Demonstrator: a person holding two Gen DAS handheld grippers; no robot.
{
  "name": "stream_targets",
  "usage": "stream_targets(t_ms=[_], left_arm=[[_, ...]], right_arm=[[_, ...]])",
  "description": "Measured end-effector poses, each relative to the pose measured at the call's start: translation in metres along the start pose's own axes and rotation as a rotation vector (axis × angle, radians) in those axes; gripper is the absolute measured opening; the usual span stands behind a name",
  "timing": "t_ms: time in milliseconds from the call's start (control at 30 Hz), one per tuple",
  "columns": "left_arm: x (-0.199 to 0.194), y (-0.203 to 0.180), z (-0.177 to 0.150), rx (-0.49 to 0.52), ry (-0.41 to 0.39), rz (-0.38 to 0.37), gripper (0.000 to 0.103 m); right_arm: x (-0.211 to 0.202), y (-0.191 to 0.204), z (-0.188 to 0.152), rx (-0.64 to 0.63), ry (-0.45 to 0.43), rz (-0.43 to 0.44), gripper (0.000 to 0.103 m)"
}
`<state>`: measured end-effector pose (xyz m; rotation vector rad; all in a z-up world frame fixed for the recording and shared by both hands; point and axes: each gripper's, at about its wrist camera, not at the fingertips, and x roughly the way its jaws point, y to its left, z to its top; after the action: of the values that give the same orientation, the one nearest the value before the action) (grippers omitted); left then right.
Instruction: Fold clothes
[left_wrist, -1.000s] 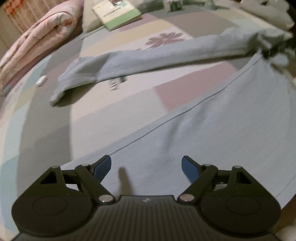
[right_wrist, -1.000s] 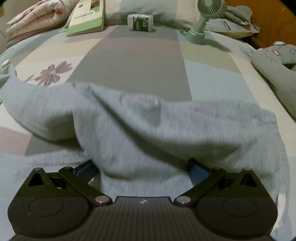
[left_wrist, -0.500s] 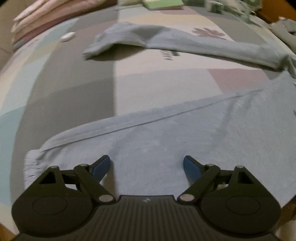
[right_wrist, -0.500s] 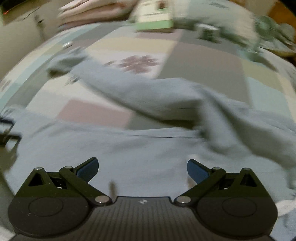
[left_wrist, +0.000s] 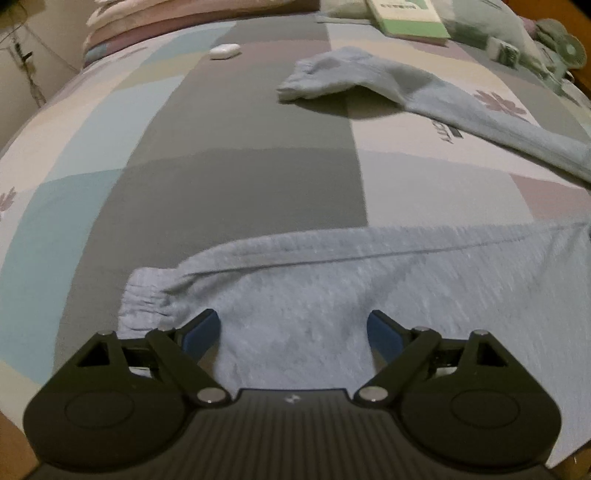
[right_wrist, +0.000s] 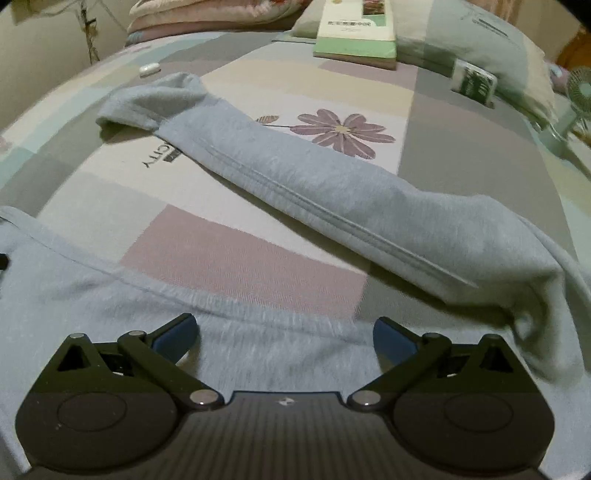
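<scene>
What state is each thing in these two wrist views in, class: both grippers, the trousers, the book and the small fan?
left gripper: open, empty, over the near trouser leg.
right gripper: open, empty.
light blue trousers: unfolded, legs spread apart on the bed.
near leg cuff: gathered, lying flat.
far leg cuff: slightly bunched up.
book: shut, lying flat.
small fan: upright; running or not, cannot tell.

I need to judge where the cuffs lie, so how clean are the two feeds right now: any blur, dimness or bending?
Left wrist view: dim warm light, near trouser leg smeared by motion, its cuff still readable, bedspread bowed by the fisheye. Right wrist view: far leg fairly sharp, cloth near the right gripper streaked, fan soft at the edge.
</scene>
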<state>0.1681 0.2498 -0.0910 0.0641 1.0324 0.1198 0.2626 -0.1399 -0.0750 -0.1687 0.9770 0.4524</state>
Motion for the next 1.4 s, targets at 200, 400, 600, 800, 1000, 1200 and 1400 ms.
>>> stream_targets(t_ms=[200,400,600,800,1000,1200,1400], left_arm=[[-0.004,0.006,-0.002,0.015,-0.031,0.002,0.087],[-0.01,0.004,-0.007,0.026,-0.036,0.019,0.089],[-0.025,-0.004,-0.008,0.058,-0.052,0.038,0.088],[-0.048,-0.025,-0.008,0.117,-0.094,0.013,0.086],[-0.086,-0.12,0.001,0.293,-0.212,-0.189,0.087],[-0.067,-0.227,-0.005,0.412,-0.234,-0.254,0.087],[-0.051,-0.258,-0.036,0.452,-0.184,-0.271,0.087]], right_arm=[[-0.062,-0.005,-0.063,-0.059,-0.057,-0.003,0.103],[-0.07,-0.012,-0.144,-0.006,-0.014,-0.098,0.103],[-0.089,-0.009,-0.17,0.043,-0.02,-0.136,0.103],[-0.103,-0.004,-0.156,0.041,-0.058,-0.153,0.103],[-0.101,-0.01,-0.156,0.07,-0.085,-0.218,0.103],[-0.102,-0.029,-0.164,0.177,-0.099,-0.219,0.103],[-0.102,-0.035,-0.171,0.193,-0.103,-0.221,0.103]])
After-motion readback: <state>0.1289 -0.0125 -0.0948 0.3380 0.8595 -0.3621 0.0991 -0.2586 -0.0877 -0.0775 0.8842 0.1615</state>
